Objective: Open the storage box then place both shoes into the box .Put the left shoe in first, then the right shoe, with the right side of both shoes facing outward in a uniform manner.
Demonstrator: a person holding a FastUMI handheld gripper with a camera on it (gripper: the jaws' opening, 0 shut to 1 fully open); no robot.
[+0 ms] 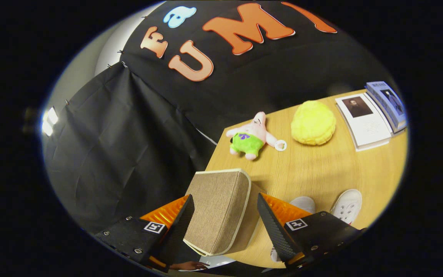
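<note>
The storage box's beige fabric lid (217, 207), edged in cream, stands tilted up between the fingers of my gripper (224, 197). The fingers are spread wide. The left one lies against the lid's left edge, and the right one sits a little off its right side, so the gripper is open. Two white shoes rest on the wooden table just beyond the right finger: one (303, 203) is partly hidden by it and the other (347, 205) lies beside that one, further from the lid. The box's body is mostly hidden under the lid.
Further along the table (321, 169) lie a pink plush star toy with green shorts (252, 136), a yellow fluffy ball (313, 123) and two books (367, 119). The table's edge runs just behind the lid, with black cloth beyond. A hand (187, 265) shows below the left finger.
</note>
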